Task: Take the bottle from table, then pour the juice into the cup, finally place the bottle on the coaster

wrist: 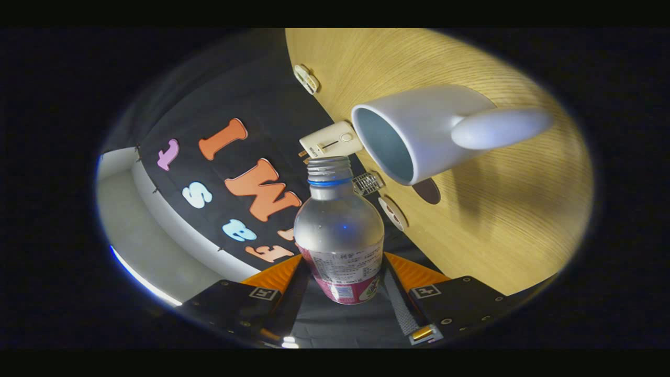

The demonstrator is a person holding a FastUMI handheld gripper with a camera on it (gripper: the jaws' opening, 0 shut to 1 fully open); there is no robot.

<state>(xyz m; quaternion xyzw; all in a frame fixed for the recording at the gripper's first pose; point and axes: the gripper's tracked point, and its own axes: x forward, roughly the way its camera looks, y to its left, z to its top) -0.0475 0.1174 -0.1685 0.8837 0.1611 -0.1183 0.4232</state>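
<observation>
Gripper [343, 272] is closed on the bottle [339, 230]: both fingers press against its labelled lower body, one from 9 o'clock and one from 3 o'clock, jaws pinching the bottle between them. The bottle is clear plastic, uncapped, with a threaded neck and a blue ring [328, 182] just under the threads; a pink and white label [348, 275] wraps the lower part, text too small to make out. Liquid level inside cannot be told. The whole scene is rolled hard, so that the table [502, 225] stands almost on edge at 3 o'clock of the bottle and the booth wall at 9 o'clock; the bottle is therefore tipped well over relative to the tabletop, not upright on it. The bottle's mouth points toward 12 o'clock from the fingers, and the white cup [419, 131] sits just beyond it at about 1 o'clock, resting on the wooden table, open mouth facing the bottle's neck, handle [500, 128] sticking out toward 3 o'clock. Bottle mouth is near the cup rim but apart from it; no stream visible between them. A small dark round patch [427, 190] lies on the table just under the cup rim; what it is cannot be told. A cream-coloured switch box [331, 140] sits at the table edge directly beyond the bottle mouth, touching the cup's outline as seen here. Two pale clips [306, 78] are fixed along the table edge, one at 12 o'clock, one [392, 212] close to the bottle's shoulder.
</observation>
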